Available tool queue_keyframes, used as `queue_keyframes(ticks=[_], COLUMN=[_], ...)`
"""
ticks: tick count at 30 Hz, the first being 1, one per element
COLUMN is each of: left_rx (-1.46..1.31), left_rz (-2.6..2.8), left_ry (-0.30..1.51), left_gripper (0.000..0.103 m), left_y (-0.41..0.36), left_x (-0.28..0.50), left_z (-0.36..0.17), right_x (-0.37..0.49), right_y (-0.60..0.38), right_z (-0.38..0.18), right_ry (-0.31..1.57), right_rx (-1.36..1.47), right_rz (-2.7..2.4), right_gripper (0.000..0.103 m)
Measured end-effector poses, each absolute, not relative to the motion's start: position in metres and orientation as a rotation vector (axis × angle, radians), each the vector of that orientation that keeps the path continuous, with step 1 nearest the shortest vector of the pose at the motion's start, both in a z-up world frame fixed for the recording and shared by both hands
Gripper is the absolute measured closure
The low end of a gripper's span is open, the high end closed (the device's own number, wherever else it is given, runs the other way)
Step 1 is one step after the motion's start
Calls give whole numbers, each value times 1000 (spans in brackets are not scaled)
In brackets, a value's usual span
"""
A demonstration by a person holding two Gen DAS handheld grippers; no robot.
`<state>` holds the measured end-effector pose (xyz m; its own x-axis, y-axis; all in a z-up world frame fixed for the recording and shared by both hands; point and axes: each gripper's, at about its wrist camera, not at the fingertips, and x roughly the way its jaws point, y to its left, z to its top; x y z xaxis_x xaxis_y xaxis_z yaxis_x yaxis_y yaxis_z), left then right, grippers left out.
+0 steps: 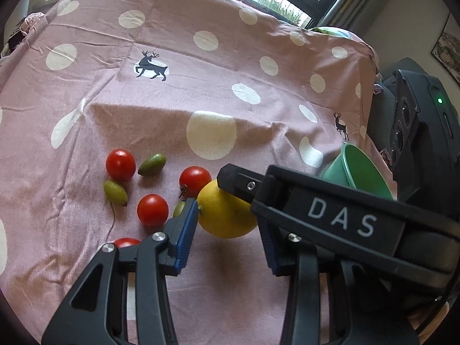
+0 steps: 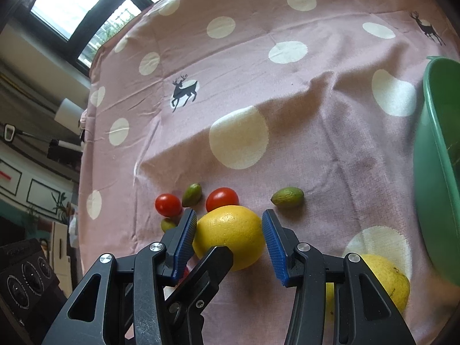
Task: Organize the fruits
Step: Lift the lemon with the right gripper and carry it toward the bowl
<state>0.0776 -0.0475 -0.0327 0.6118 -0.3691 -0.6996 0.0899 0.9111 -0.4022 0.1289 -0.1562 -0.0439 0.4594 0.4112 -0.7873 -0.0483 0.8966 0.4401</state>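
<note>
A yellow lemon (image 2: 230,234) lies on the pink dotted cloth between the blue pads of my right gripper (image 2: 230,244), whose jaws stand open around it, close to its sides. In the left wrist view the same lemon (image 1: 227,215) sits just ahead of my open left gripper (image 1: 230,235), with the right gripper's black body (image 1: 330,215) lying across it. Red tomatoes (image 1: 120,164) (image 1: 152,210) (image 1: 195,180) and small green fruits (image 1: 151,164) (image 1: 115,192) lie left of the lemon. A second lemon (image 2: 388,281) lies by my right finger.
A green bowl (image 2: 437,166) stands at the right, also in the left wrist view (image 1: 359,172). A green fruit (image 2: 287,197) lies beyond the right pad. A black speaker (image 1: 417,120) sits past the cloth's right edge. The pink cloth (image 1: 201,57) stretches far back to a window.
</note>
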Motion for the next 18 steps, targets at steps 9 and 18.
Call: queue_keyframes(ticks=[9, 18], left_rx=[-298, -253], left_rz=[-287, -331], left_ry=[787, 684], left_gripper=[63, 63], left_y=[-60, -76], left_x=[65, 50], left_z=[-11, 10], right_x=[114, 92], right_y=[-167, -184], right_z=[-24, 4], right_ry=[978, 866], right_rx=[402, 419], right_rz=[294, 288], right_gripper=[52, 52])
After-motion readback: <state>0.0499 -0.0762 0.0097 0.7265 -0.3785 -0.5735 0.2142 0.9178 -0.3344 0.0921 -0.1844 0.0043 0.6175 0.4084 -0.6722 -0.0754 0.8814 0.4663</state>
